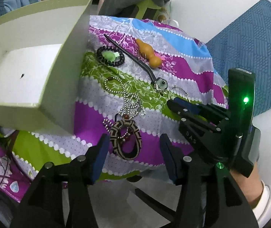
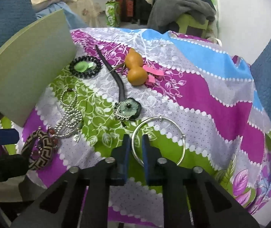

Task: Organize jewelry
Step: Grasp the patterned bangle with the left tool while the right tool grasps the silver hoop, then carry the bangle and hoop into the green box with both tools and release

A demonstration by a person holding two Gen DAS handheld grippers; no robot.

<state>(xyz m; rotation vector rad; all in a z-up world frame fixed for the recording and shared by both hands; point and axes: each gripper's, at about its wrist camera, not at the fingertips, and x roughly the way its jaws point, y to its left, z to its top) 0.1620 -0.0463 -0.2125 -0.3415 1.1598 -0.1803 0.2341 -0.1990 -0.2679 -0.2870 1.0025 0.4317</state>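
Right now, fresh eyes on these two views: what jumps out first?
The loud striped floral cloth covers the whole surface, with jewelry scattered on it: an orange gourd charm at the far middle and a patterned woven bangle just ahead of the open left gripper. The right gripper straddles the rim of a silver bangle. A box, nearly empty, sits at left.

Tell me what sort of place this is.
Probably a lived-in bedroom or spare room, not a workshop. Jewelry lies on a patterned bedsheet-like cloth, grey clothes are heaped on a green chair behind, and a blue quilted blanket hangs at the side.
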